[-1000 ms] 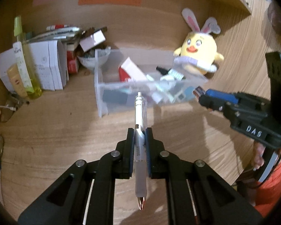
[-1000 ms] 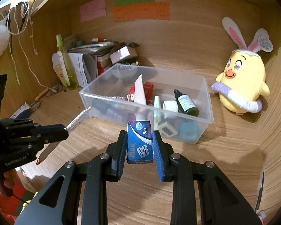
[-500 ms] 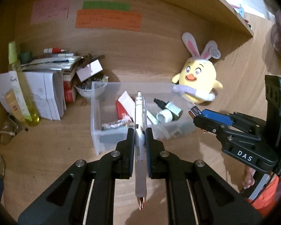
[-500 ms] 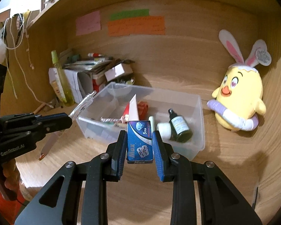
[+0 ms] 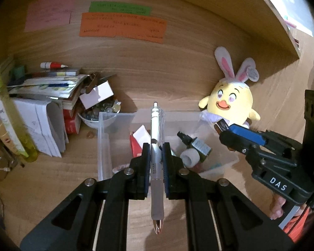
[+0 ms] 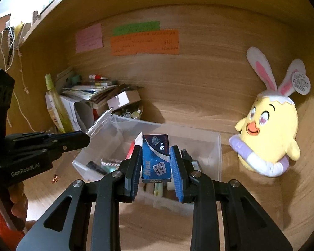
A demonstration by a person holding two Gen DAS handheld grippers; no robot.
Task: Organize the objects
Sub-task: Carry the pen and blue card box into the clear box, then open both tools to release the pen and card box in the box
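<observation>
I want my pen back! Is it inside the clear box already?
Not yet. The pen is clamped in the left hand-held gripper, held in front of the clear box, not lying inside it.

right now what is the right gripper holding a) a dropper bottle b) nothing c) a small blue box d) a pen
c: the right gripper is shut on a small blue box above the clear bin; the pen is in the left gripper.
</observation>
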